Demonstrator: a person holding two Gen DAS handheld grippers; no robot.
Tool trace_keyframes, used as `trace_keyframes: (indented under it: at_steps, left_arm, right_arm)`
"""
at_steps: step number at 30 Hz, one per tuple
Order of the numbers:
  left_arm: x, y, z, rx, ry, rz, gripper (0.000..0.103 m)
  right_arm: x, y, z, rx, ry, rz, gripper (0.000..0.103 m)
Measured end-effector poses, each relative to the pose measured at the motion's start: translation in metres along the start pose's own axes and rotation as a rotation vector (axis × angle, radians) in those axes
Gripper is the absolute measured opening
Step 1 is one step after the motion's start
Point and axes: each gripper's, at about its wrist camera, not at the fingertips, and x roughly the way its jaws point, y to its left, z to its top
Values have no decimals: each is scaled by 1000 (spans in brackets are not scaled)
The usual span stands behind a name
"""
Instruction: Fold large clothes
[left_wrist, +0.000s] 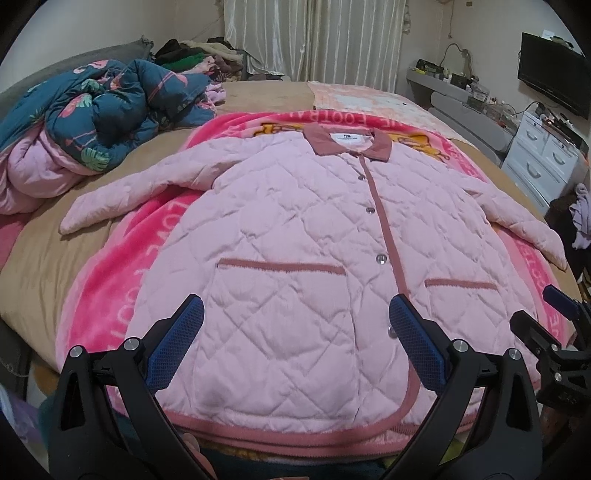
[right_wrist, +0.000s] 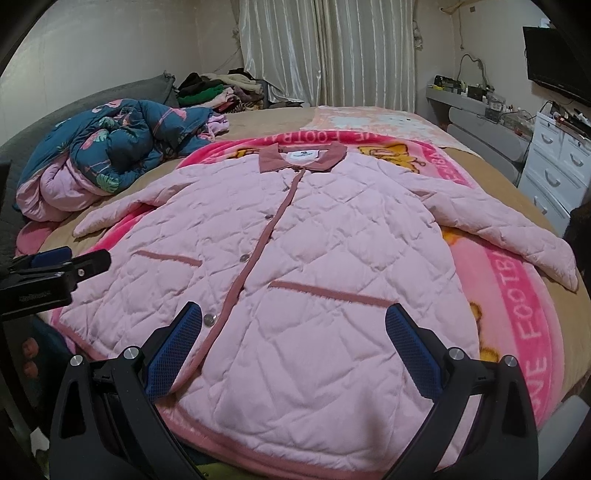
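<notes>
Pink quilted jacket (left_wrist: 295, 236) fills the middle of both frames, spread flat and front-up on a bright pink blanket (left_wrist: 110, 295) printed with white letters, which lies on a tan-covered bed (left_wrist: 44, 266). Its darker pink collar (left_wrist: 347, 142) points to the upper centre of the frame, the buttoned placket runs down toward the lower edge, and two trimmed pocket openings sit across the lower half. Both sleeves angle outward — one toward the left edge, one toward the right.

At upper left of the left wrist view, a crumpled teal duvet (left_wrist: 110, 107) with a flamingo print is heaped on the bed, well apart from the jacket, with a pile of clothes (left_wrist: 199, 59) behind it. Pale curtains (left_wrist: 314, 37) hang at top centre.

At the lower centre of that view the left gripper (left_wrist: 297, 314) hovers above the jacket's hem, its blue-padded fingers (left_wrist: 177, 343) spread wide and holding nothing. At the lower right edge, part of the right gripper shows beside the jacket's side.

In the right wrist view the right gripper (right_wrist: 295, 325) is likewise wide open and empty over the hem — the left gripper's tip pokes in at the left edge. At upper right stand a white drawer unit (right_wrist: 557, 162) and a dark screen (right_wrist: 554, 59).
</notes>
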Motion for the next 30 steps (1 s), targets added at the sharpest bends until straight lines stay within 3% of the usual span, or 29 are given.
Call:
trace_keyframes:
  at_steps: [12,17,30]
  left_arm:
    - [15,-21,41,16,-15,-24,94]
    - [22,-31,63,-4,-31,-66,94]
    - [52,-76,101,45,-29,-79,94]
  right_arm:
    - [20,-35,36,50,-21,-13,99]
    - [27,-63,53,99,-42,-45,99]
    - [47,-149,74,260,-51,-157,99]
